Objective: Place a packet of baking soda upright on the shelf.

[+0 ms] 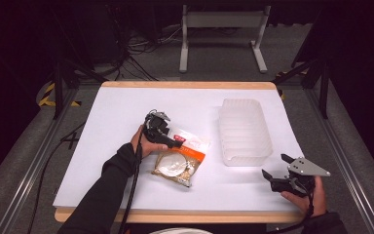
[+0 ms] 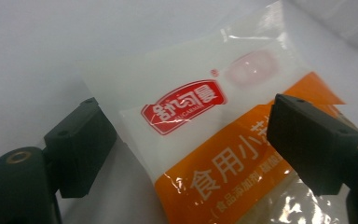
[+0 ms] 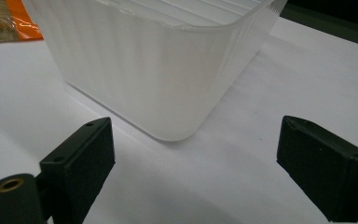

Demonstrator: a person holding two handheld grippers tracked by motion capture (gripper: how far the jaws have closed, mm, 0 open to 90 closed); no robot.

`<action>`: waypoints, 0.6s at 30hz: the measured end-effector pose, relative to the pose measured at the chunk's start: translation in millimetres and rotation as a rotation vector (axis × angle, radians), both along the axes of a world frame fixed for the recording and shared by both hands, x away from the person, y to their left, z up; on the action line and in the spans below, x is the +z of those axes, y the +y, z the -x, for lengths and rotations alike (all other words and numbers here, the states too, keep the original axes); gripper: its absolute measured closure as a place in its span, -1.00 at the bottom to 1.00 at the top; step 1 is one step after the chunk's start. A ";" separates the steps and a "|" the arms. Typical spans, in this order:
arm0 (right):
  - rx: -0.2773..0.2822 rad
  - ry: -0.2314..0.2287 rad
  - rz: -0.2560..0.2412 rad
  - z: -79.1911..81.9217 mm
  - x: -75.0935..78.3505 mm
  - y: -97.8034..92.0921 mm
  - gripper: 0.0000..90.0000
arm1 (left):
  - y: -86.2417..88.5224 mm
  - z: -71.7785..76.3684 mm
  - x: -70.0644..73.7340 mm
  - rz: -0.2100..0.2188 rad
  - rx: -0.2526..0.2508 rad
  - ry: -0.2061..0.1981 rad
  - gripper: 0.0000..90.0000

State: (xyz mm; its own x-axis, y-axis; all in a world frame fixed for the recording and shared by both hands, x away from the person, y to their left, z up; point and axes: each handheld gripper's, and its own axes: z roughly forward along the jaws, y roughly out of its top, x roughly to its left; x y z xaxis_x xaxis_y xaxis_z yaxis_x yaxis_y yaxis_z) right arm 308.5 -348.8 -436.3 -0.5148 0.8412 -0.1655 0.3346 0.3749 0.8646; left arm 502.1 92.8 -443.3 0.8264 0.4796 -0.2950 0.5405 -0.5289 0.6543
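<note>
A sealed snack packet (image 1: pixel 180 158) with a white top, an orange band and a clear lower part lies flat on the white table (image 1: pixel 117 126), left of centre. My left gripper (image 1: pixel 175 142) hovers at the packet's upper edge. In the left gripper view the packet (image 2: pixel 205 140) lies between the spread jaws of my left gripper (image 2: pixel 191 149), which is open. A translucent ribbed plastic tub (image 1: pixel 243 130) stands right of centre. Near the front right corner my right gripper (image 1: pixel 276 166) is open, pointing at the tub's near corner (image 3: pixel 168 79) from a short distance.
The table's wooden front edge (image 1: pixel 175 215) runs close below both hands. A white frame (image 1: pixel 221 34) and cables lie on the floor beyond the table. Dark rails (image 1: pixel 34 161) flank both sides.
</note>
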 end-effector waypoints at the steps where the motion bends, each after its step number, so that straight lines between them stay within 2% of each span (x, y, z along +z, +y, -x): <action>1: 0.000 0.003 0.000 -0.2 0.0 0.0 -0.74 | -0.2 0.2 0.2 0.007 -0.005 0.005 -0.61; 6: 0.002 0.013 0.007 -1.1 -1.3 0.7 -0.74 | 3.4 -0.6 1.6 0.014 -0.003 0.038 -0.33; 10: 0.006 0.020 0.013 -1.3 -1.7 0.7 -0.74 | 6.8 -0.5 0.2 0.036 -0.058 0.065 -0.11; 15: 0.009 0.024 0.017 -1.5 -2.1 1.5 -0.74 | 3.5 1.6 0.1 0.015 -0.097 0.050 0.27; 18: 0.011 0.033 0.020 -2.3 -2.9 2.0 -0.74 | 2.5 2.0 -1.4 0.011 -0.105 0.041 0.59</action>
State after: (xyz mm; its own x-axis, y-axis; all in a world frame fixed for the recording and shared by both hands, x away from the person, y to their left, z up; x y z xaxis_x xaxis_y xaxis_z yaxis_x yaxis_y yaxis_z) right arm 310.7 -346.8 -439.2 -0.5293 0.8323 -0.1646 0.3589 0.3954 0.8455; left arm 500.0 95.3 -444.8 0.8593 0.3871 -0.3342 0.5085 -0.5768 0.6394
